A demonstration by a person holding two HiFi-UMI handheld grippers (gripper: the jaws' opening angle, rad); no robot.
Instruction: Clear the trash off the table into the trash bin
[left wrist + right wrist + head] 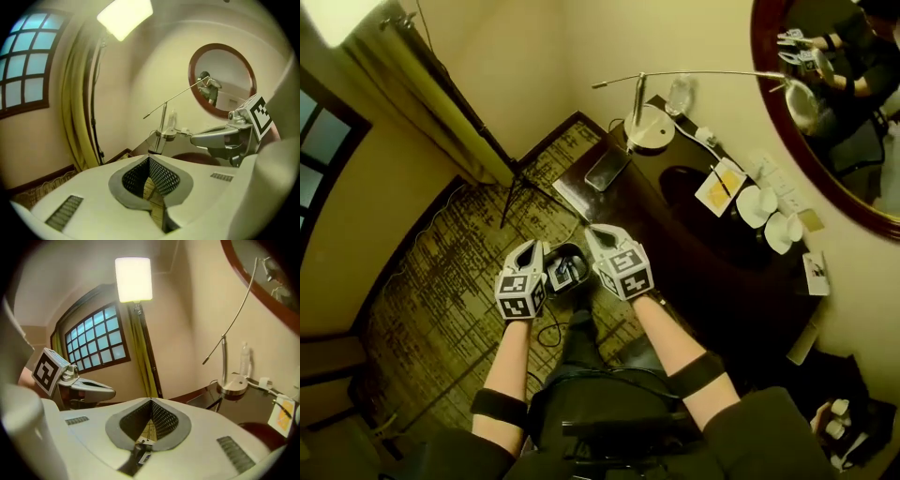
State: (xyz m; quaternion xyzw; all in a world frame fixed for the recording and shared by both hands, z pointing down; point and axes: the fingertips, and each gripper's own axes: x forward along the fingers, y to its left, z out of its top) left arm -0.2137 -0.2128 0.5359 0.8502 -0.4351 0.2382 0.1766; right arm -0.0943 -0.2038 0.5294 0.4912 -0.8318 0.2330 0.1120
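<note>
Left gripper (530, 249) and right gripper (599, 232), fingers (84, 187) fully closed, empty. Yellow-white packet (720, 186), apparently paper, on the dark wooden surface (675, 262): likely light, crushable; pinch one edge.

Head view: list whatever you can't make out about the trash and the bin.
- Trash bin: partly hidden by left gripper and right gripper; contents too small.
- Small white packet at the table edge: too small, dim.
- Gripper views: their own bodies block most of the table.

Hotel room: desk (649, 204), round mirror (825, 103), teacups (757, 204).
</note>
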